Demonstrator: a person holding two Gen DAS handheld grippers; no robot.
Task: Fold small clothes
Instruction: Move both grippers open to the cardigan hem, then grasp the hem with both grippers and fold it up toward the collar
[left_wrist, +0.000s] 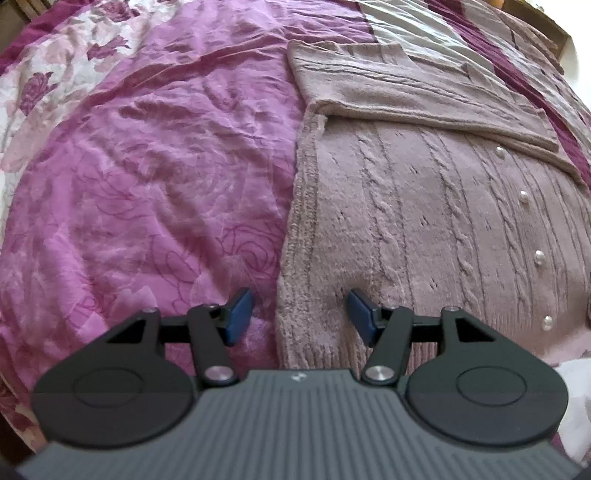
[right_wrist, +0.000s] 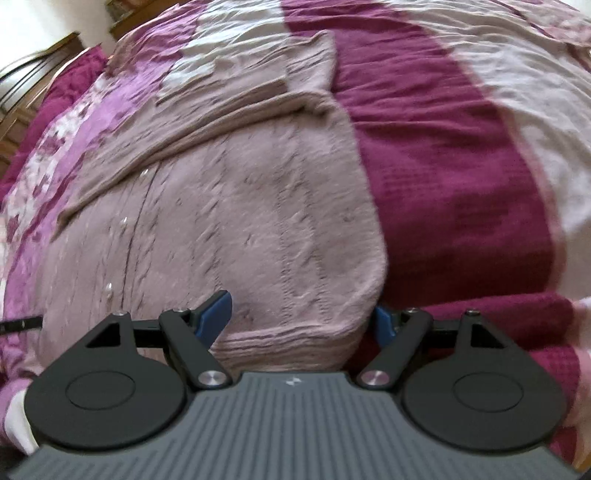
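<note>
A mauve cable-knit cardigan (left_wrist: 424, 221) with pearl buttons (left_wrist: 539, 255) lies flat on the bed, its sleeves folded across the upper body (left_wrist: 424, 99). My left gripper (left_wrist: 299, 306) hovers open at the cardigan's lower left corner. The ribbed side edge (left_wrist: 303, 236) runs between its blue pads (left_wrist: 238, 314), and neither pad presses on it. In the right wrist view the same cardigan (right_wrist: 258, 221) fills the middle. My right gripper (right_wrist: 301, 306) stands wide open astride the lower right corner and hem (right_wrist: 295, 343), with its right pad just off the cloth's edge.
The cardigan rests on a wrinkled bedspread, pink floral (left_wrist: 147, 184) to its left and a dark magenta band (right_wrist: 461, 203) with pale stripes to its right. Wooden furniture (right_wrist: 55, 48) shows beyond the bed's far left corner. Something white (left_wrist: 572, 387) lies near the bed's front edge.
</note>
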